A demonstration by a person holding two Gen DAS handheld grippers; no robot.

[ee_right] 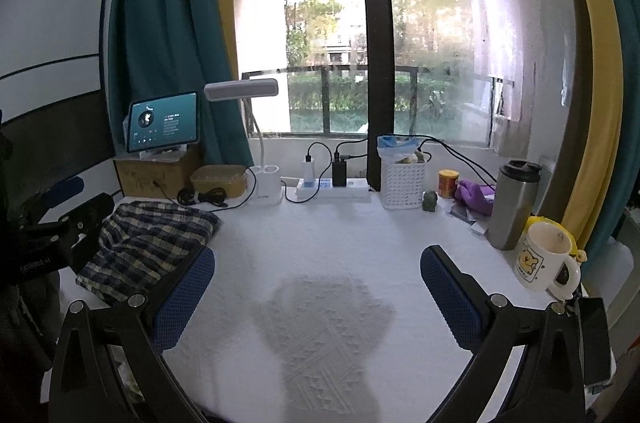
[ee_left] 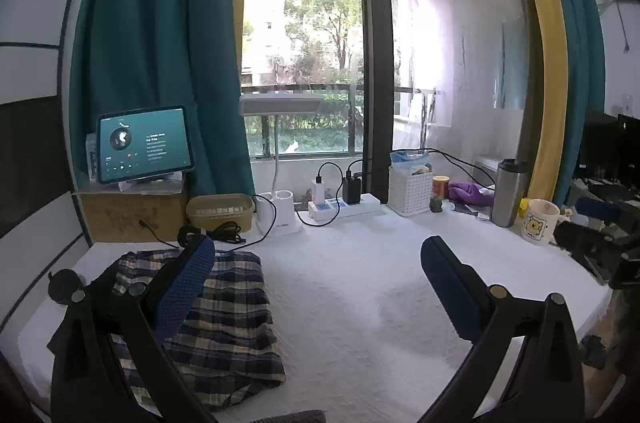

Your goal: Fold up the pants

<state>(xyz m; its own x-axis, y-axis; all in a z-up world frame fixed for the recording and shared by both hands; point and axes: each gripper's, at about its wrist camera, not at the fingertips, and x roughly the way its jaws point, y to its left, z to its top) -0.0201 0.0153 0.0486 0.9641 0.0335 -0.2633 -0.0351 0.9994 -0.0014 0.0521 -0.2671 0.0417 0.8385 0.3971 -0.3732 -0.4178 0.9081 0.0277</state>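
The plaid pants [ee_left: 224, 319] lie folded into a compact rectangle on the left side of the white tablecloth [ee_left: 352, 303]. They also show in the right wrist view [ee_right: 148, 243] at the left. My left gripper [ee_left: 318, 275] is open and empty, held above the table, with its left finger [ee_left: 184, 287] over the pants' left part. My right gripper [ee_right: 318, 279] is open and empty over the bare cloth, to the right of the pants. The left gripper's body shows at the left edge of the right wrist view [ee_right: 60, 223].
Along the back stand a tablet [ee_left: 144, 143] on a cardboard box, a wicker tray [ee_left: 220, 209], a desk lamp [ee_left: 280, 159], a power strip [ee_left: 344, 205], a white basket [ee_left: 410, 189], a steel tumbler [ee_left: 508, 193] and a mug [ee_left: 540, 221]. A phone [ee_right: 596, 339] lies near the right edge.
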